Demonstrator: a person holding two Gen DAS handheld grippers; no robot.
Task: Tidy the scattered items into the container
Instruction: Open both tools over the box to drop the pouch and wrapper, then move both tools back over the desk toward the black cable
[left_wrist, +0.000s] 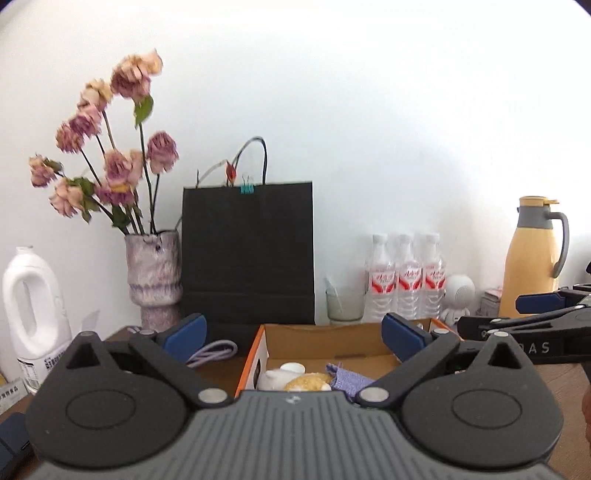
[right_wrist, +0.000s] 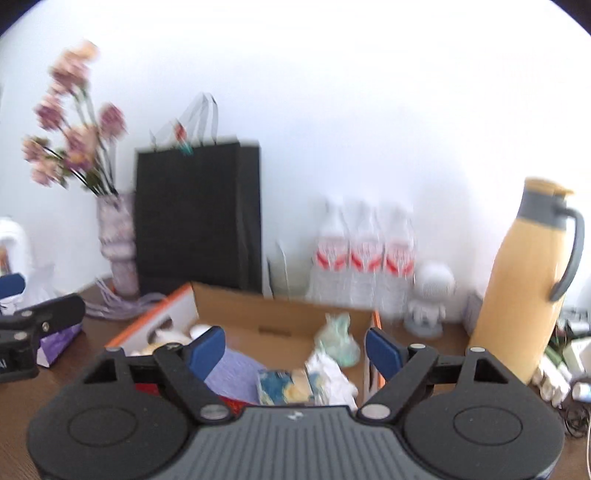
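An open cardboard box (left_wrist: 325, 341) with an orange rim sits on the brown table; it also shows in the right wrist view (right_wrist: 280, 314). Inside lie a purple cloth (left_wrist: 349, 378), a yellowish round item (left_wrist: 308, 381), a white cup (left_wrist: 291, 368), a blue-yellow packet (right_wrist: 284, 386) and crumpled white tissue (right_wrist: 332, 373). My left gripper (left_wrist: 293, 332) is open and empty above the box's left part. My right gripper (right_wrist: 295, 349) is open and empty above the box. The right gripper also shows in the left wrist view (left_wrist: 517, 325).
Along the wall stand a black paper bag (left_wrist: 247, 251), a vase of dried roses (left_wrist: 153, 280), a white jug (left_wrist: 33, 306), three water bottles (left_wrist: 406, 280), a glass (left_wrist: 343, 304), a white figurine (left_wrist: 458, 295) and a yellow thermos (left_wrist: 535, 258). A purple cable (left_wrist: 214, 350) lies left of the box.
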